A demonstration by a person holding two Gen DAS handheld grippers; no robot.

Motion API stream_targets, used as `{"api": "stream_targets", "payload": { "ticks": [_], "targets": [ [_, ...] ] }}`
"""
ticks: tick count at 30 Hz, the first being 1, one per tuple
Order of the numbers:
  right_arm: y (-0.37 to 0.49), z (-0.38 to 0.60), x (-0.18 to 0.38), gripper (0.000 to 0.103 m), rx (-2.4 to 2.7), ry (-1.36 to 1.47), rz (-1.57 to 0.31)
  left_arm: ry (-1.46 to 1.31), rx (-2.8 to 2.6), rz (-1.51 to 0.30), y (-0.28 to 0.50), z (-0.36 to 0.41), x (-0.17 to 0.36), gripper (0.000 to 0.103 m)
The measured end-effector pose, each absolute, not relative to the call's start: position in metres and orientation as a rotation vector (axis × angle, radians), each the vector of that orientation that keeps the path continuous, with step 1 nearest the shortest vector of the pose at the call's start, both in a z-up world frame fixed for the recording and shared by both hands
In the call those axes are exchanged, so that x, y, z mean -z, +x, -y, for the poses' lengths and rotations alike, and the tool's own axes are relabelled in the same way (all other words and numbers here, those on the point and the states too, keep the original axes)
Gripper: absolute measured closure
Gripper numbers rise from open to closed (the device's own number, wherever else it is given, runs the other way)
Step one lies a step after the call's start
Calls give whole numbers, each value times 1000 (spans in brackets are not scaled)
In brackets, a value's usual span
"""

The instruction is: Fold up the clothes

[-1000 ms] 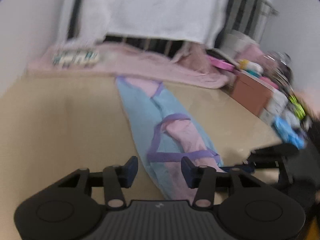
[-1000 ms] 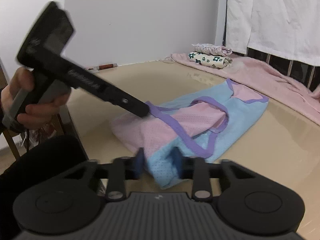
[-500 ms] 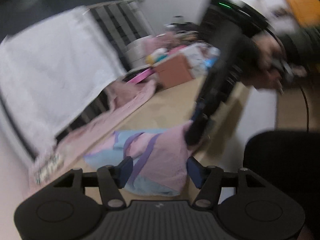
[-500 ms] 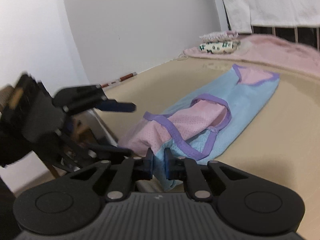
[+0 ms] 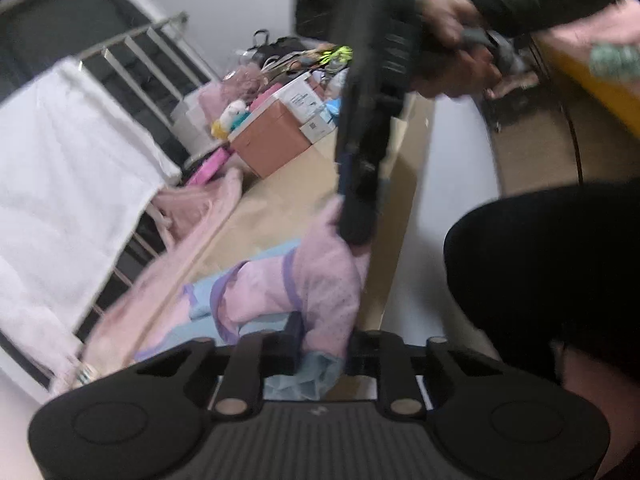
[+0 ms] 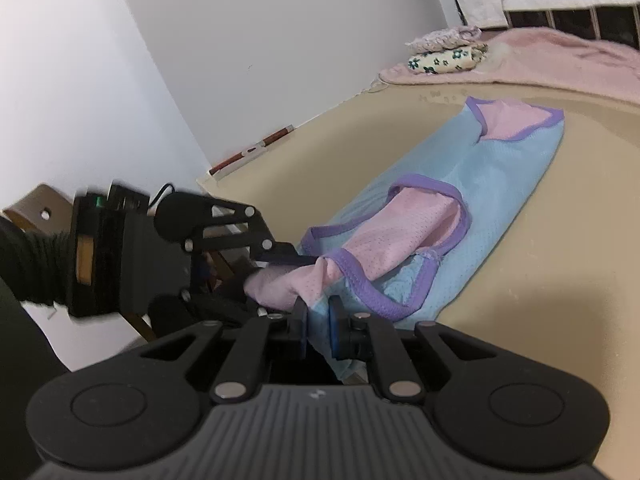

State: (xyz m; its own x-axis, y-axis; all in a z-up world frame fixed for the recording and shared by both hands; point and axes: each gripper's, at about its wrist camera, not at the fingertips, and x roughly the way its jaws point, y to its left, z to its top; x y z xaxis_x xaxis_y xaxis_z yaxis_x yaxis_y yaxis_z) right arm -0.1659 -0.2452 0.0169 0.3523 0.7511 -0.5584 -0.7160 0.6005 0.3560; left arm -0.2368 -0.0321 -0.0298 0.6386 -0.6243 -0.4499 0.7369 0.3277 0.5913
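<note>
Both grippers (image 6: pixel 318 326) clamp garment (image 6: pixel 480 184); blanket (image 6: pixel 540 60) behind.

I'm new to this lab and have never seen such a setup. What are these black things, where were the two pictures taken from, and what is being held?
No robot here: a person holds a two-finger tool in each hand, with a fisheye camera on each looking along its fingers. One picture is from the left tool, the other from the right tool; each also shows the other tool.

On the beige table lies a blue and pink garment with purple trim. Both tools pinch its near end; the left tool's jaws have just been closing onto the cloth. Farther back lie a pink blanket and small folded clothes.
</note>
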Motion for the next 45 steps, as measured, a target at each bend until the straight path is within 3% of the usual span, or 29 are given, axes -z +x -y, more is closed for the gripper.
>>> {"api": "stream_targets", "payload": {
  "ticks": [1, 2, 3, 4, 5, 10, 13, 15, 17, 19, 25, 28, 29, 31, 35, 38, 40, 41, 42, 45],
  "targets": [
    [-171, 245, -19, 77, -942, 15, -724, 826, 908, -183, -234, 30, 24, 91],
    [-178, 245, -21, 50, -937, -20, -687, 794, 922, -215, -231, 28, 18, 92],
    [-185, 244, -23, 36, -937, -53, -642, 755, 945, -248, -228, 23, 13, 92],
    [-195, 243, -24, 14, -941, -96, -583, 708, 966, -288, -223, 20, 7, 92],
    [-204, 239, -25, 5, -932, -159, -532, 662, 986, -326, -218, 16, 2, 92],
    [-236, 213, -15, 5, -880, -447, -342, 430, 1091, -512, -192, -7, -21, 93],
    [-248, 194, 3, 9, -836, -653, -225, 301, 1162, -595, -181, -23, -30, 93],
    [-246, 188, 8, 30, -863, -708, -205, 261, 1190, -639, -174, -31, -32, 93],
    [-239, 185, 8, 67, -921, -705, -233, 198, 1210, -689, -164, -41, -33, 93],
    [-223, 195, -4, 79, -1004, -570, -338, 127, 1228, -733, -153, -51, -35, 93],
    [-140, 240, -33, 82, -1073, 111, -612, -316, 1078, -725, -107, -71, -35, 88],
    [-102, 262, -21, 81, -984, 375, -694, -535, 920, -711, -86, -73, -27, 60],
    [-92, 269, -15, 73, -933, 446, -713, -569, 858, -709, -84, -72, -22, 49],
    [-78, 278, -1, 63, -843, 541, -754, -606, 786, -693, -82, -72, -12, 49],
    [-82, 284, 14, 63, -754, 582, -739, -604, 724, -703, -87, -66, -2, 49],
    [-85, 288, 22, 64, -734, 647, -735, -572, 692, -726, -84, -58, -1, 56],
    [-87, 290, 23, 71, -711, 662, -729, -549, 665, -722, -80, -54, -1, 75],
    [-89, 289, 22, 86, -704, 664, -719, -552, 649, -716, -78, -53, -1, 93],
    [-92, 289, 20, 91, -699, 659, -697, -568, 644, -706, -77, -53, 0, 97],
    [-98, 281, 7, 93, -686, 612, -641, -594, 623, -676, -74, -52, -1, 97]
  ]
}}
